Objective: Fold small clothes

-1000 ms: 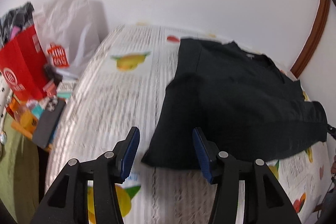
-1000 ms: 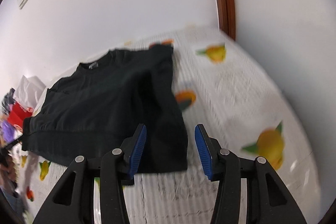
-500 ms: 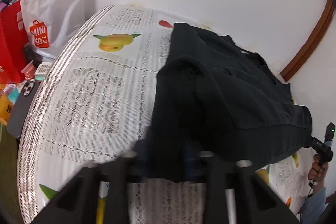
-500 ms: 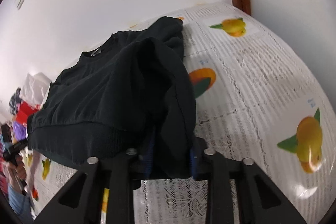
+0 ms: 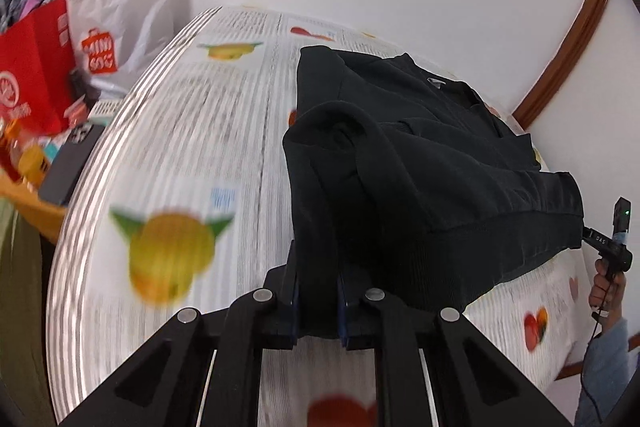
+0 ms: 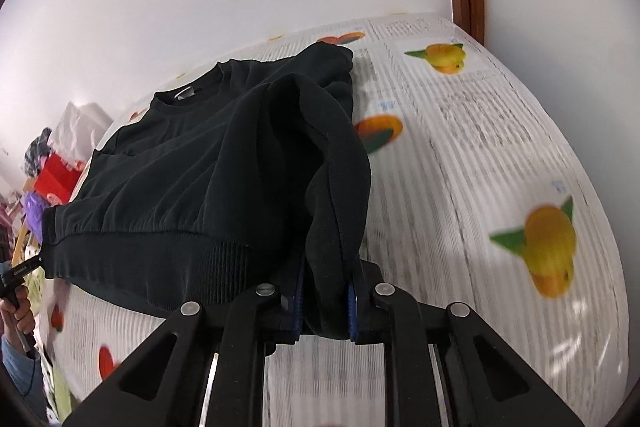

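Readable text is scarce. In the left wrist view, at about ten o'clock, a white plastic bag carries an orange shopping-bag logo with white letters that read roughly "MINI SO" (blurred, the last letter cut by a crease). Just left of it, a red paper bag bears a white round emblem and white characters too smeared to read. At three o'clock, a small black device held in a person's hand shows tiny white letters, possibly "DAS". The printed blocks on the tablecloth are illegible.
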{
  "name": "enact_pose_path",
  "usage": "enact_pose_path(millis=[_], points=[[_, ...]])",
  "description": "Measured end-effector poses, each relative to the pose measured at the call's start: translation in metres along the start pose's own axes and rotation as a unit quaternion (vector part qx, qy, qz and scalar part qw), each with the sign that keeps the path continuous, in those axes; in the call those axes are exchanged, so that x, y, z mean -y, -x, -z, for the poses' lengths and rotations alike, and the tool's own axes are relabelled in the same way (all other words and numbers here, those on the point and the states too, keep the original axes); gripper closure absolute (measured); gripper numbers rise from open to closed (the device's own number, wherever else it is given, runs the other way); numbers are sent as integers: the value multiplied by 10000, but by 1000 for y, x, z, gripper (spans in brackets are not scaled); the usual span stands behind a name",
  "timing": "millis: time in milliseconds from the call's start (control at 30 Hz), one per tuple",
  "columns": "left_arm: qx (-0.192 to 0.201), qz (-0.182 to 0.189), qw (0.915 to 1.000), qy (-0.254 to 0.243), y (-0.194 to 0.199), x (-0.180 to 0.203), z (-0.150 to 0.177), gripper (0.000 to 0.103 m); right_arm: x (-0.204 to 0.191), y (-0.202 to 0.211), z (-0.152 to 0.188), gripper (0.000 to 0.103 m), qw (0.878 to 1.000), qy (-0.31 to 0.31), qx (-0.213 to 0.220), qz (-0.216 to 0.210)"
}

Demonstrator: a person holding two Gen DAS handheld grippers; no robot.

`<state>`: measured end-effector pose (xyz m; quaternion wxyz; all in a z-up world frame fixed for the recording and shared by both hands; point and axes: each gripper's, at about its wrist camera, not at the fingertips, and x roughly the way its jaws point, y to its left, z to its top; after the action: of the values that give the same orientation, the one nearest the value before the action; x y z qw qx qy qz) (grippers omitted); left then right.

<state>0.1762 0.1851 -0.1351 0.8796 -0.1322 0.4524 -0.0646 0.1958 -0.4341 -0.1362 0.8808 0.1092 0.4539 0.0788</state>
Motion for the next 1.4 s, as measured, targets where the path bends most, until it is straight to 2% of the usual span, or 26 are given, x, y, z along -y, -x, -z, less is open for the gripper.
enact_pose_path(millis=[167,300,433,500,567,633,733,867,1033,1067,1100,1133,1167,1200,1300,1400], points=[[-53,95,9999,45,12,2,27,89,2,16,22,87,10000,50,9,8],[-54,-106,9999,-31,15,8,30,83,6,19,28,81,9997,-208,41,153],[61,-177,9998,77,29,7,27,79,-5,49,30,78,9971,-242,440,576],[226,-198,9995,32,39,7,26,71,-14,67,30,67,9957,-125,640,652],[438,-78,9990,-18,50,9,27,58,-24,83,32,58,9955,-38,807,500],[554,100,9984,-107,56,14,28,57,-33,90,34,55,9952,62,889,414],[573,319,9975,-268,56,27,31,57,-47,85,36,55,9959,175,843,263],[374,396,9976,-418,41,40,35,57,-56,61,38,55,9970,214,683,286],[81,476,9986,-216,13,42,28,58,-46,34,36,55,9975,-256,599,283],[69,516,9985,-168,11,42,28,59,-47,32,36,56,9973,-306,626,252],[68,559,9983,-119,9,43,26,62,-49,31,36,62,9970,-272,664,284],[57,579,9982,-126,9,46,25,74,-53,31,37,67,9966,-183,705,373],[42,554,9983,-176,9,49,24,85,-61,33,37,82,9958,32,755,509],[61,543,9982,-266,12,53,23,90,-66,36,37,94,9953,193,781,535],[307,569,9966,-505,29,62,19,92,-76,55,39,95,9930,470,992,426],[528,636,9953,-498,42,66,7,93,-75,73,34,96,9917,411,1210,161]])
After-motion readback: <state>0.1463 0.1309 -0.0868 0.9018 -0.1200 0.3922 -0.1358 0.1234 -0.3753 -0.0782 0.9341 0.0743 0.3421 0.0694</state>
